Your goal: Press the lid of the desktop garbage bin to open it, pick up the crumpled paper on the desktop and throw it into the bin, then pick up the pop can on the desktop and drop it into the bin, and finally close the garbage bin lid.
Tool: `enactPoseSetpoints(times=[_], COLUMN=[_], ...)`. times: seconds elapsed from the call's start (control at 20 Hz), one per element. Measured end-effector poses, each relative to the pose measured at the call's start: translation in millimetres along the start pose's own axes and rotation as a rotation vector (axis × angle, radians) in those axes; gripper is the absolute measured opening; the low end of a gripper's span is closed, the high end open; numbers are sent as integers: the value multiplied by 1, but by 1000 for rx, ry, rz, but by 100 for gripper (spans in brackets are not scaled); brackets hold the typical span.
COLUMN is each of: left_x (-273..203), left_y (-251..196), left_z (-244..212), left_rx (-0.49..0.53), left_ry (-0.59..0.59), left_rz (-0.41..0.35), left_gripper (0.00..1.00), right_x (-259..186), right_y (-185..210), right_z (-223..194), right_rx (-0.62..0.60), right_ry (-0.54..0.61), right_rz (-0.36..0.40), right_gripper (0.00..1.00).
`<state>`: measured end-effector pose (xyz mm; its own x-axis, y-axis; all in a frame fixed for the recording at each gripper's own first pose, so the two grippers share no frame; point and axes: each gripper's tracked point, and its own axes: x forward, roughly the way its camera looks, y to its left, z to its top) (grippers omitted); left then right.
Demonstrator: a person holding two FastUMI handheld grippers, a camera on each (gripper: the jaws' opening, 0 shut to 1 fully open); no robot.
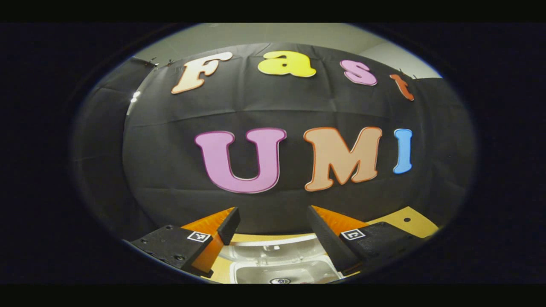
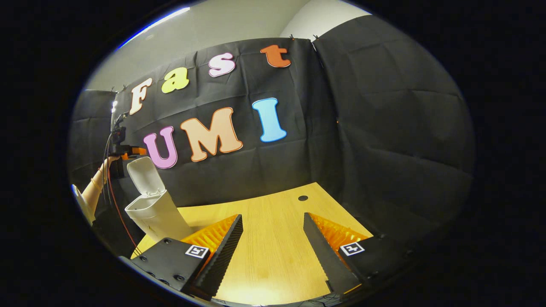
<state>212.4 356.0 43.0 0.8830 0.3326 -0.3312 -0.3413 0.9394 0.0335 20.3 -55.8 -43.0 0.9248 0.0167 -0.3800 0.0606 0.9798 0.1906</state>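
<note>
Left gripper view: the left gripper (image 1: 273,226) sits at 6 o'clock with its two fingers (image 1: 228,225) set wide apart and nothing between them. Directly below the gap lies the open mouth of the white garbage bin (image 1: 281,268), seen from above, with its raised lid (image 1: 273,249) as a pale curved band just beyond the opening. A small round object lies deep inside the bin at the lower edge; what it is cannot be told. A strip of the wooden desktop (image 1: 409,221) shows at 4 o'clock, bearing a small dark hole.

Right gripper view: at 9 o'clock a hand (image 2: 102,172) holds the other gripper (image 2: 121,147) above the bin; whether that gripper is wide or narrow cannot be told from here. Just below it, at 8 o'clock, the garbage bin (image 2: 155,217) stands on the desktop (image 2: 273,230), tilted in the fisheye, its lid (image 2: 145,175) swung up and open. At 6 o'clock the right gripper (image 2: 273,238) hovers over bare wood, fingers (image 2: 226,245) spread wide and holding nothing. A dark round hole (image 2: 303,198) marks the desktop just above centre.
</note>
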Motion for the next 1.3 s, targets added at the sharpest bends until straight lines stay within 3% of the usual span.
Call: enactPoseSetpoints(times=[0.05,0.15,0.2,0.35,0.45,0.6,0.75,0.85,0.95,1.05,1.25,1.3], left_x=[-7,-8,-18,-37,-49,-67,-81,-75,-86,-82,-81,-85], left_y=[0,1,-2,-7,-15,-32,-29,-27,-28,-26,-27,-26], left_z=[-1,4,-6,-24,-69,-134,-194,-172,-196,-174,-185,-186], left_rx=[-52,-44,-14,-20,-25,-23,2,4,-17,-20,-9,-6], left_ry=[-9,-65,-49,1,113,196,304,159,191,25,-46,-72], left_rz=[1,-5,-7,-22,-31,-88,-53,-36,-25,-10,40,44], left_gripper=[99,100,89,94,89,92,93,99,94,98,95,100], right_x=[1,2,3,7,11,15,18,19,18,16,12,12], right_y=[0,1,3,9,16,22,27,31,35,36,33,32], right_z=[-1,-5,-7,-8,-8,-12,-16,-17,-20,-28,-37,-38], right_rx=[2,11,15,27,34,29,6,-14,-27,-34,-32,-28], right_ry=[3,18,21,22,26,44,72,82,89,108,137,140], right_rz=[0,4,9,34,58,81,94,99,109,114,107,106], right_gripper=[95,96,95,95,96,95,95,96,96,95,96,96])
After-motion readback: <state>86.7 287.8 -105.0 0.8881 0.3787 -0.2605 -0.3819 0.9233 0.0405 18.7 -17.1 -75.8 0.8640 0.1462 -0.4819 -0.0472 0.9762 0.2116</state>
